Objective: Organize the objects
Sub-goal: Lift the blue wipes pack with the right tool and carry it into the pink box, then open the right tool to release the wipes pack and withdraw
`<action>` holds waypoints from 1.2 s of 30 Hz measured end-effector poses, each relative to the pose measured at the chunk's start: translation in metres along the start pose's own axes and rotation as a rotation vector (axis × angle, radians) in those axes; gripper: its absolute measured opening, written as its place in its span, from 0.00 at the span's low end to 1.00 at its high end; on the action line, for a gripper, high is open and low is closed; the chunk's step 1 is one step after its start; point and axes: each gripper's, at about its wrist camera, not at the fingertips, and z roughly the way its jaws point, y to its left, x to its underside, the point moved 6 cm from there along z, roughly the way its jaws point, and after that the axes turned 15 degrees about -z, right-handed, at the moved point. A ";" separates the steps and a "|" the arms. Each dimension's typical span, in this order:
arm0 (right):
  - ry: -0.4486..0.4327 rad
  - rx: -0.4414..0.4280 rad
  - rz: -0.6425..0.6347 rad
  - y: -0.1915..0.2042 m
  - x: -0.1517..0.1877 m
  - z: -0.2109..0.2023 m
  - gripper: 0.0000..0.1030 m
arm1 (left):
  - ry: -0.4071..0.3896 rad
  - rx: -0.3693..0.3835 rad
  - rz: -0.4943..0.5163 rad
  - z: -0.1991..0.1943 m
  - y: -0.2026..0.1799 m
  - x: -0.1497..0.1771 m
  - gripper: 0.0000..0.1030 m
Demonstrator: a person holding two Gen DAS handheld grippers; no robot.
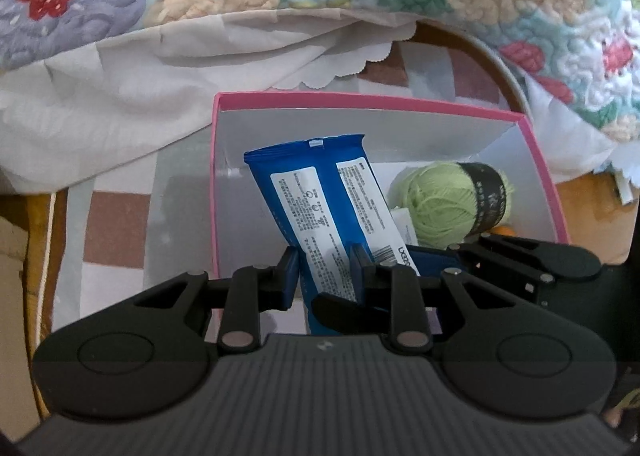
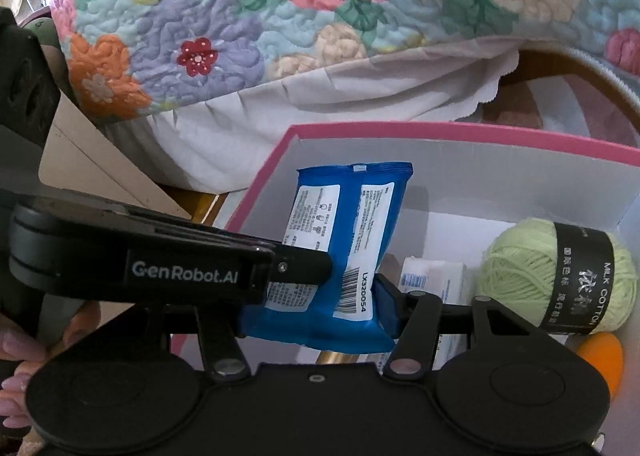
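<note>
A blue wipes packet [image 1: 320, 192] stands tilted over the near left part of a pink-rimmed box [image 1: 360, 100]. My left gripper [image 1: 324, 268] is shut on the packet's lower end. In the right wrist view the same packet [image 2: 348, 208] sits between the pads of my right gripper [image 2: 316, 312], which squeezes it across its width; the left pad is hidden behind the left gripper's body [image 2: 184, 272]. Inside the box [image 2: 440, 130] lie a green yarn ball [image 2: 520, 268] with a black band, a small white carton [image 2: 432, 272] and an orange ball [image 2: 600, 356].
A floral quilt [image 2: 240, 16] and white cloth [image 1: 120, 96] bunch up right behind the box. Checked cloth [image 1: 116, 228] covers the surface left of it. A cardboard sheet [image 2: 100, 168] leans at the left. A person's fingers [image 2: 20, 344] show at the lower left.
</note>
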 end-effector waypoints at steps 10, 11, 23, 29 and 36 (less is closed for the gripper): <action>0.039 0.017 0.015 -0.001 0.000 0.015 0.59 | 0.015 -0.027 -0.044 0.012 0.007 -0.003 0.24; 0.045 0.022 0.001 0.000 0.001 0.016 0.58 | 0.011 -0.022 -0.055 0.011 0.007 -0.003 0.24; 0.106 0.093 -0.041 0.005 0.005 0.038 0.46 | -0.109 -0.106 -0.093 -0.003 0.014 -0.010 0.24; 0.100 0.056 -0.045 0.020 0.001 0.044 0.36 | -0.132 -0.067 -0.125 -0.013 0.018 -0.002 0.24; 0.048 0.070 -0.038 0.022 0.008 0.009 0.37 | -0.151 -0.046 -0.122 -0.043 0.024 0.015 0.27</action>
